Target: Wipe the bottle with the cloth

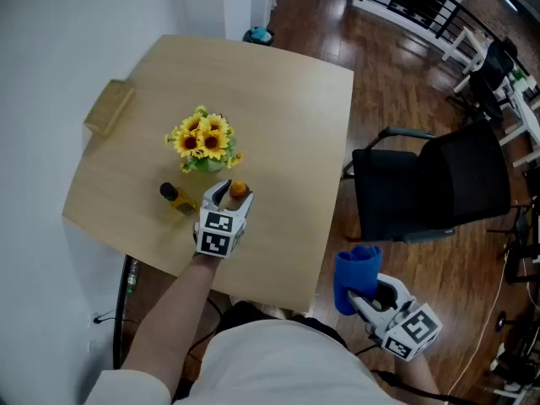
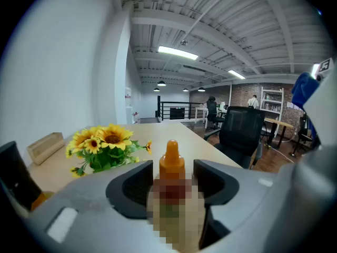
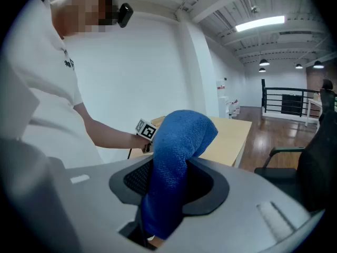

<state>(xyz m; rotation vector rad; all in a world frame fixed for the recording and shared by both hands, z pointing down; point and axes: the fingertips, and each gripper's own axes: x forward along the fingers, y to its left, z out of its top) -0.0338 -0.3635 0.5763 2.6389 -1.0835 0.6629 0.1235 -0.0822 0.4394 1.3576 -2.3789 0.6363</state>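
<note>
Right gripper [image 1: 364, 297] is nearest, off the bench's front-right corner and over the wood floor [image 1: 396, 99]. Its jaws are clamped on the blue cloth [image 1: 355, 275]. The cloth is pinched low down, the rest stands up out of the jaws and flops over at the top. It's well apart from the bottle, no contact.

Left gripper [image 1: 228, 199] is over the bench [image 1: 295, 125], near the front edge and about mid-width. Jaws are fairly wide and closed on the bottle [image 2: 171, 161], one pad against each side of the body. The bottle is upright with its orange nozzle cap sticking up above the jaws. Can't tell if its base is on the bench or just off it.

Second bottle [image 1: 176, 197] has a dark cap and a yellowish body, and sits just left of the left gripper, not touching it. It looks tilted or lying down, can't say which for sure.

Sunflowers [image 1: 202, 139] are just behind both bottles, a small bunch with green leaves, roughly mid-bench.

Wooden block [image 1: 110, 106] is further back by the left edge of the bench, against the white wall, well apart from everything else.

Black chair [image 1: 439, 184] is on the floor to the right of the bench, beyond the right gripper.
</note>
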